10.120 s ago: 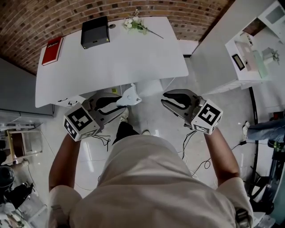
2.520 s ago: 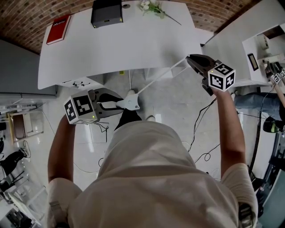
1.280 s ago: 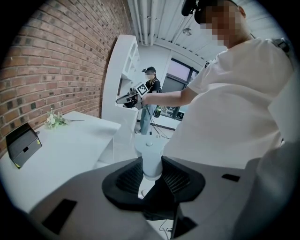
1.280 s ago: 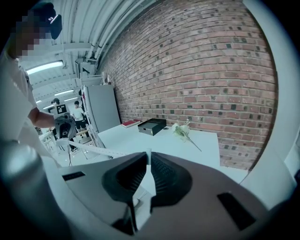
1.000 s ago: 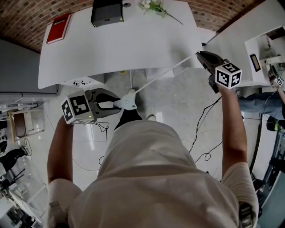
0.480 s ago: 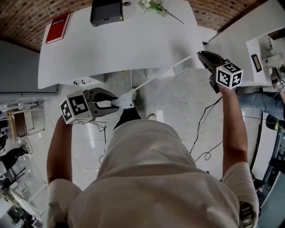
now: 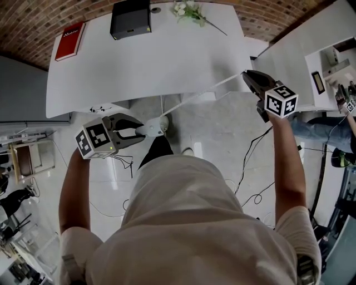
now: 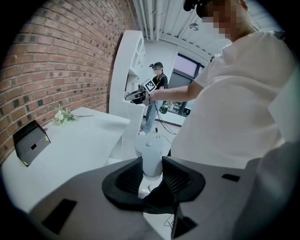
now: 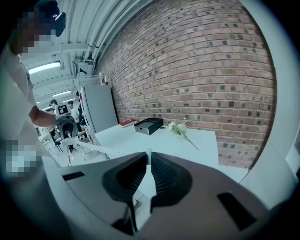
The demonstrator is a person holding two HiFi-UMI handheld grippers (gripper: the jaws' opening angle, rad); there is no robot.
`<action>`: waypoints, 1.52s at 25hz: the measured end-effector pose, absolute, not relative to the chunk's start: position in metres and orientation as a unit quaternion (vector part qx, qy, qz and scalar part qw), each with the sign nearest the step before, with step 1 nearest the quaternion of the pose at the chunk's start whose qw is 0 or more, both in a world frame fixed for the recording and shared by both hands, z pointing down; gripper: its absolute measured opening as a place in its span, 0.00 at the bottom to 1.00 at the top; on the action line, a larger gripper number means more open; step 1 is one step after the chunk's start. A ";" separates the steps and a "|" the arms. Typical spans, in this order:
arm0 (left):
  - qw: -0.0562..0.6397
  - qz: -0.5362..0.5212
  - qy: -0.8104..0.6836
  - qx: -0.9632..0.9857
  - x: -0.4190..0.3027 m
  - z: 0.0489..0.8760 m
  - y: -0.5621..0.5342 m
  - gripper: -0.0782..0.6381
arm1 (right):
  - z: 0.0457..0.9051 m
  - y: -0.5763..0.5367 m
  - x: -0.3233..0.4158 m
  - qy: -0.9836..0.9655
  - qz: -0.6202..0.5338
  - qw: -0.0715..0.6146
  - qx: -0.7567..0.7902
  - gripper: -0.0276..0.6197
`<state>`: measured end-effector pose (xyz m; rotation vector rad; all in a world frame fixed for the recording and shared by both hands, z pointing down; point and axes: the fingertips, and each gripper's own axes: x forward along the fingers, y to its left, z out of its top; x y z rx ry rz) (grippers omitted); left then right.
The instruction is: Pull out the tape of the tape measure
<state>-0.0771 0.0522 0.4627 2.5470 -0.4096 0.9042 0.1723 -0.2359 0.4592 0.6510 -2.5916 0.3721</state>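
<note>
Since the first frame the right gripper (image 7: 248,76) has swung well away from the left gripper (image 7: 139,131), and one white tape (image 7: 200,92) now stretches between the two.

The left gripper's jaws clamp the single white tape measure (image 7: 154,128), off the near edge of the white table (image 7: 167,55). The right gripper's jaws are pinched together on the tape's end, at the table's near right corner. The tape runs along the table's near edge.

On the table's far side lie one red book (image 7: 69,40) at the left, one black box (image 7: 130,18) in the middle and one sprig of flowers (image 7: 189,12) at the right. Nothing crosses the tape.

Below the table the floor (image 7: 222,128) is pale and glossy, with dark cables (image 7: 250,167) trailing over it. A brick wall (image 9: 211,70) stands behind the table, and a white cabinet (image 7: 300,44) to its right.
</note>
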 end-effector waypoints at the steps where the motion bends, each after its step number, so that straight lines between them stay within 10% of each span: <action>1: 0.202 0.325 -0.148 0.912 -0.078 0.463 0.050 0.28 | 0.460 -0.236 0.172 -0.937 0.134 0.221 0.234 0.10; 38: 0.204 0.393 -0.169 0.880 -0.202 0.525 -0.085 0.28 | 0.492 -0.294 0.078 -0.926 0.124 0.241 0.264 0.10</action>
